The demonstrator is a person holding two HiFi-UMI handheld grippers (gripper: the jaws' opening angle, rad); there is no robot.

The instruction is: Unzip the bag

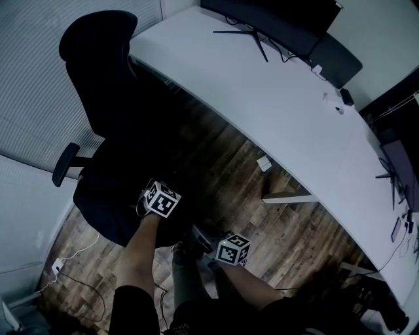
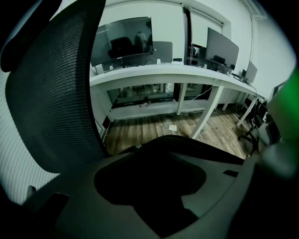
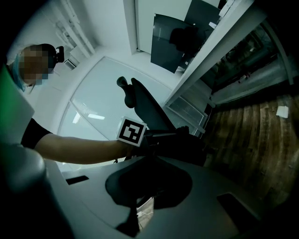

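Observation:
A black bag (image 1: pixel 118 196) lies slumped on the seat of a black office chair (image 1: pixel 98 59). In the head view my left gripper (image 1: pixel 146 192) is at the bag's right edge, its marker cube (image 1: pixel 162 199) just behind. In the left gripper view the bag (image 2: pixel 187 145) is a dark mass right beyond the jaws, which merge with it, so their state is hidden. My right gripper (image 1: pixel 200 238) hangs lower right, apart from the bag. The right gripper view shows the bag (image 3: pixel 184 144) ahead and the left gripper's cube (image 3: pixel 131 131); its own jaws are a dark silhouette.
A long white desk (image 1: pixel 281 111) runs diagonally across the right, with monitors (image 1: pixel 275 16) at its far end. The floor is dark wood (image 1: pixel 229 163) with a small white paper (image 1: pixel 263 163). The chair's mesh back (image 2: pixel 51 93) stands close on the left. White cables (image 1: pixel 72 258) trail lower left.

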